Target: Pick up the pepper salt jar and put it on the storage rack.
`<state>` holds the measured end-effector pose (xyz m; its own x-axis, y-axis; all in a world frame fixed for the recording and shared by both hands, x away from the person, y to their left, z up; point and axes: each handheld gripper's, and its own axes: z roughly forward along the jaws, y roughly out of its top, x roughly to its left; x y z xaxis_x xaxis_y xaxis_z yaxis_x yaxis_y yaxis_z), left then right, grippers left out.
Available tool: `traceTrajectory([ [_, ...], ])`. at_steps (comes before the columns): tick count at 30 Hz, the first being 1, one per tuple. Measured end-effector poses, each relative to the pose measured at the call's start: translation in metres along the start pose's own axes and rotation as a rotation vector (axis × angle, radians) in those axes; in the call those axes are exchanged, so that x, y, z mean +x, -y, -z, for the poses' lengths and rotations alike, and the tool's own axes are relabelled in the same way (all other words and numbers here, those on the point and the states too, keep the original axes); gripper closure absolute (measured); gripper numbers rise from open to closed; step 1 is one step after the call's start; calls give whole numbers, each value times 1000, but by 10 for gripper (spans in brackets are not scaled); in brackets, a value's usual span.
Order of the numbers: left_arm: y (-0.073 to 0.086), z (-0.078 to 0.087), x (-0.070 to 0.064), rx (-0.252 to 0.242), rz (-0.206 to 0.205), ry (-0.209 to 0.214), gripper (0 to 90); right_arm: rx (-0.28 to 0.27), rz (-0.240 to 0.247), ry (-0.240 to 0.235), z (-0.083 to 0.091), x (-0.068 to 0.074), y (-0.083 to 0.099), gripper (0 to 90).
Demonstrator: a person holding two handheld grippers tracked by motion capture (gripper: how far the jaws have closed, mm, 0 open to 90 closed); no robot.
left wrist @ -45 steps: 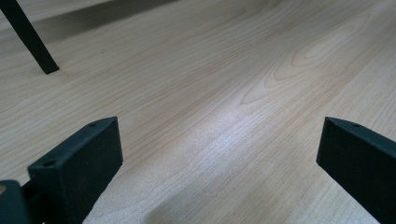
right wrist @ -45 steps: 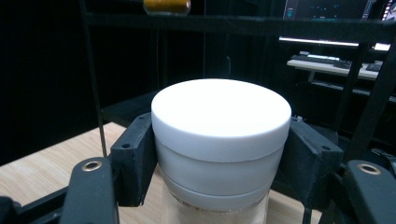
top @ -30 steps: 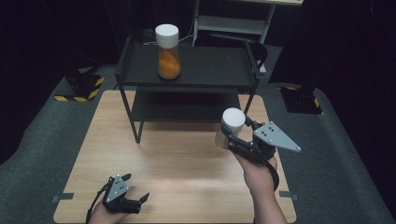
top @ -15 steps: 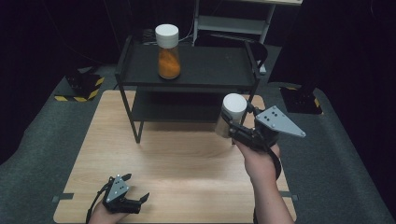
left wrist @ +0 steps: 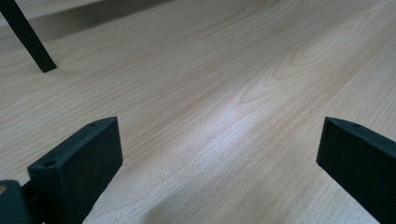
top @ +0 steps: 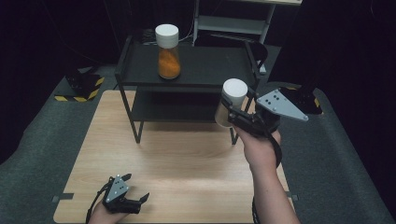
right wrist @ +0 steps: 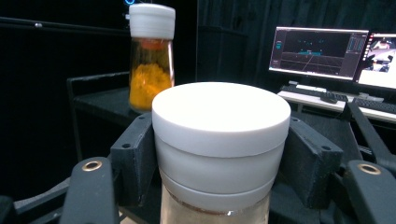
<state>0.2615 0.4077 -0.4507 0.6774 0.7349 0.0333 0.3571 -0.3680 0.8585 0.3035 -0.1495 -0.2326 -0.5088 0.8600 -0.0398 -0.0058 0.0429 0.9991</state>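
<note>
At the near left of the wooden table (top: 187, 163), the left gripper (top: 133, 198) rests low over the tabletop in the person's left hand (top: 100, 215), close to the near edge. Its 2 jaws stand wide apart with nothing between them; in the left gripper view only bare wood grain lies in the gap, and 1 black leg (left wrist: 28, 37) of the rack stands on the wood at the far left.

Farther back, a black 2-tier rack (top: 205, 70) stands across the far half of the table. On its top shelf, toward the left, a jar of orange powder (top: 168, 51) with a white cap stands upright. In the right gripper view this jar (right wrist: 150, 56) shows behind and to the left of the held one.

To the right, the right gripper (top: 233, 114) is raised above the table, just in front of the rack's right end and near the level of the top shelf. Its jaws are clamped on the white-capped jar (top: 229, 103), gripping it just below the cap on both sides, as the right gripper view makes plain (right wrist: 219, 140). The jar is in the air, roughly upright, with pale contents visible through the glass under the cap. The grey plate (top: 281, 103) on top of the gripper points right, and the person's right hand (top: 259, 147) and forearm reach up from the near edge.

At far right in the right gripper view, 2 lit monitors (right wrist: 317, 49) stand on a desk beyond the table.
</note>
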Motion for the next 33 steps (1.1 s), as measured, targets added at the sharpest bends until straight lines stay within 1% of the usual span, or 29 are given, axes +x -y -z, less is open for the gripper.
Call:
traceTrajectory([
  [1, 0, 0, 0, 0, -2, 1, 5, -4, 7, 6, -2, 0, -4, 340],
  [7, 0, 0, 0, 0, 1, 3, 5, -14, 17, 20, -10, 0, -15, 340],
  [9, 0, 0, 1, -2, 0, 3, 5, -14, 16, 21, -12, 0, -17, 340],
  [13, 1, 0, 0, -6, 1, 1, 5, -6, 19, 34, -20, -2, -26, 340],
  [17, 2, 1, 1, -9, 8, 5, 5, -15, 12, 42, -25, -3, -31, 340],
  [26, 2, 1, 2, -9, 14, 7, 5, -25, 11, 57, -39, -7, -49, 340],
  [30, 2, 1, 3, -11, 18, 8, 5, -24, 12, 66, -43, -6, -53, 340],
  [33, 2, 1, 2, -10, 19, 6, 5, -23, 16, 74, -51, -6, -56, 340],
])
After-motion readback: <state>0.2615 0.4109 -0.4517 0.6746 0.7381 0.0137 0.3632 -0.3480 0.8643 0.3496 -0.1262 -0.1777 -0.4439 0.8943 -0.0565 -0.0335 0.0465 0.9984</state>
